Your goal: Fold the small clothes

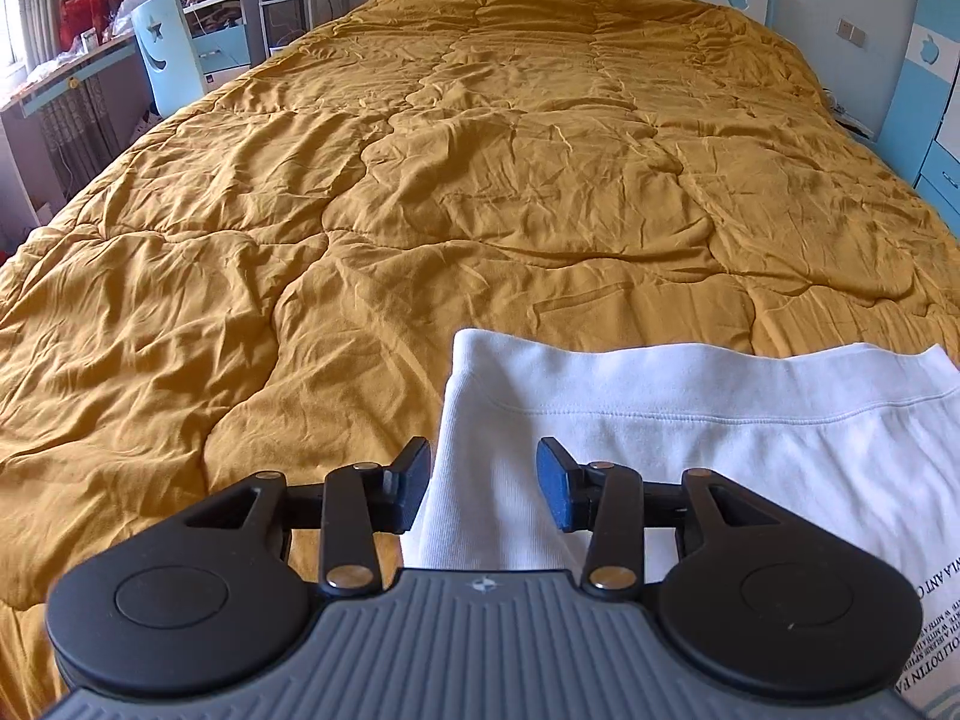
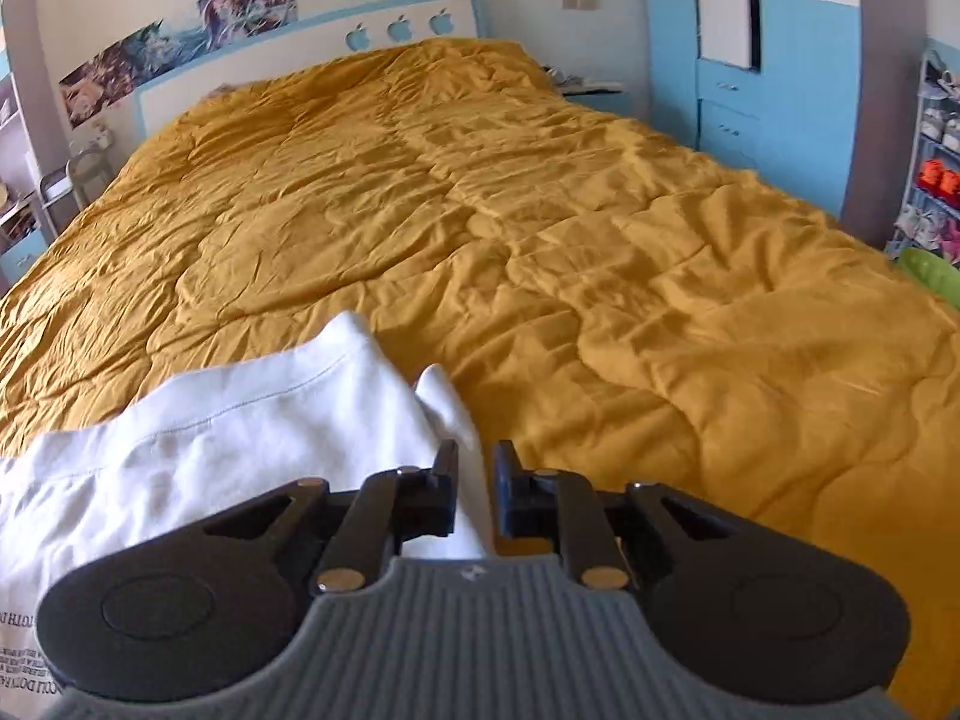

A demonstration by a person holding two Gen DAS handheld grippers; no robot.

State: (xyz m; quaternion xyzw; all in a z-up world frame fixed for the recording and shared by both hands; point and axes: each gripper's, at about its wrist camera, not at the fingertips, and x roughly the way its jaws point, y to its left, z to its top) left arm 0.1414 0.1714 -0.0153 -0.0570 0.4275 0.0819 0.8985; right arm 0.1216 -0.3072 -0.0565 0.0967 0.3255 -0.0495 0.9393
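At lower frame, a white garment (image 1: 690, 420) lies on the bed's mustard quilt (image 1: 420, 180). Left gripper (image 1: 483, 483) stands apart, straddling one edge; right gripper (image 2: 474, 483) looks clamped on the opposite corner. Folding appears barely begun.

I see a bed covered by a wrinkled mustard quilt (image 1: 480, 180); a white garment (image 1: 720, 420) lies flat at its near edge.
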